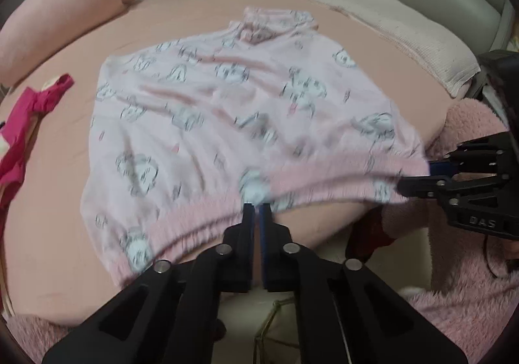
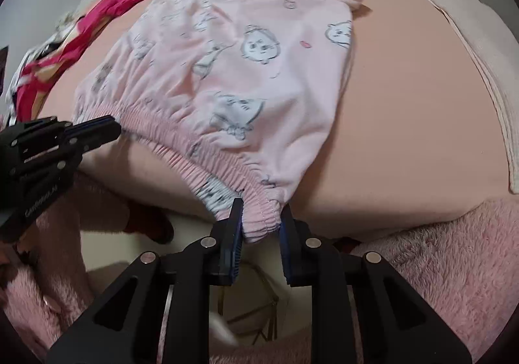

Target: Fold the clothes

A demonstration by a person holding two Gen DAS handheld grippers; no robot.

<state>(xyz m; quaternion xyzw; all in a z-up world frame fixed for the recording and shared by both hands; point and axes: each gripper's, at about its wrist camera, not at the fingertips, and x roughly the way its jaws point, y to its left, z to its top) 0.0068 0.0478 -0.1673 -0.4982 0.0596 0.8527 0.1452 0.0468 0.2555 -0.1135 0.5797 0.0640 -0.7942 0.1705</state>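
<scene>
A pale pink garment printed with cartoon faces lies spread on the pink bed. Its gathered elastic waistband runs along the near bed edge. My left gripper is shut on the waistband near its middle. The same gripper appears at the left of the right wrist view, pinching the band. My right gripper stands open, and the waistband's right corner lies between its spread fingers, overhanging the bed edge. That right gripper sits at the band's right end in the left wrist view.
A magenta garment lies at the left of the bed, with a pink pillow behind it. A cream folded blanket runs along the right side by the grey headboard. Fluffy pink sleeves flank the grippers. Floor shows below.
</scene>
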